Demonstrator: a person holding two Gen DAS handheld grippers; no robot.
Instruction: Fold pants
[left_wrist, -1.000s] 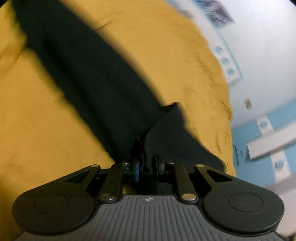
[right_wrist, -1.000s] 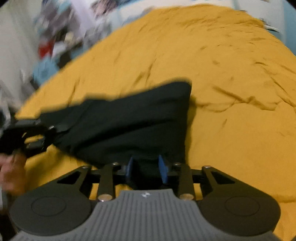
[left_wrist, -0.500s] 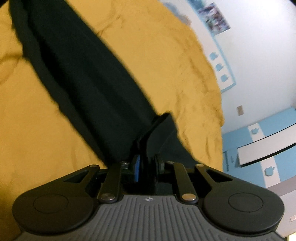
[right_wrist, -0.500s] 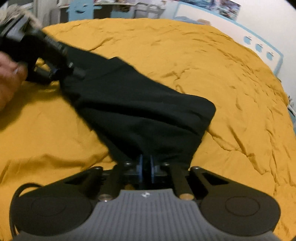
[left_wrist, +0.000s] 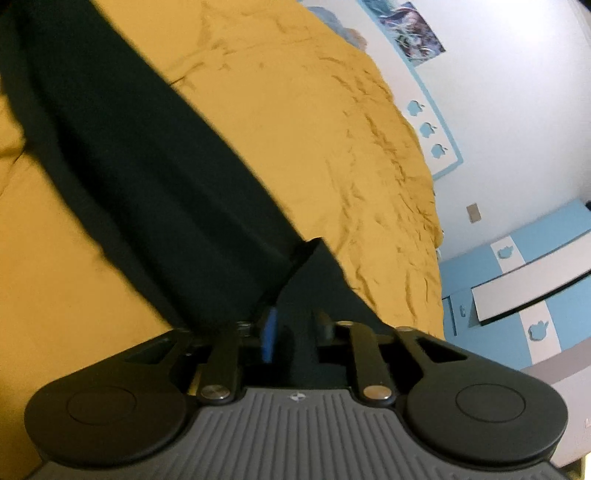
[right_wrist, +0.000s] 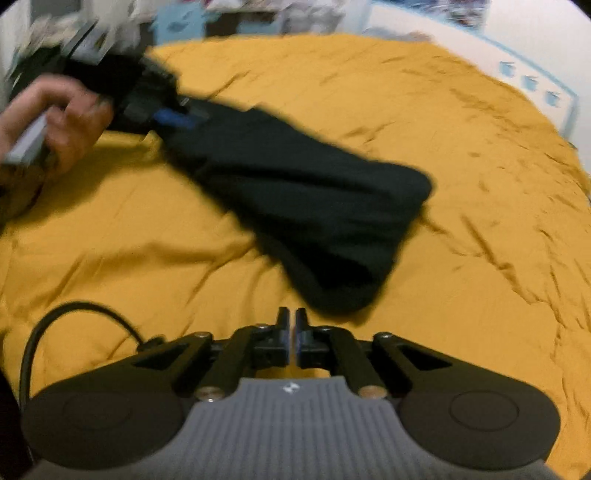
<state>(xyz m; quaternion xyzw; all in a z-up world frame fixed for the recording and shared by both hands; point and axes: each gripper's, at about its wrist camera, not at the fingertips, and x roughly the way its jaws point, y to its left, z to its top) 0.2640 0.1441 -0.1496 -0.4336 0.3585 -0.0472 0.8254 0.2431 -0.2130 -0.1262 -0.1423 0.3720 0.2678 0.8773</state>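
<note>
The long black fabric pants (right_wrist: 303, 206) lie across the mustard-yellow bed cover (right_wrist: 443, 129). At their left end, the left hand-held gripper (left_wrist: 295, 328) is opening with cloth between its pads. Right hand-held gripper (right_wrist: 291, 325), just beside the wide end, is closed and empty. Letting go early could leave the leg crooked.

The left gripper (left_wrist: 293, 328) is pointing downward, its jaws opening with dark cloth lying between the blue pads (left_wrist: 270, 334). The right gripper (right_wrist: 291, 325) is angling downward with its jaws closed together, nothing between them. In the right wrist view, a bare hand (right_wrist: 59, 118) is wrapping around the left gripper's (right_wrist: 173, 118) handle, blurred at upper left.
</note>
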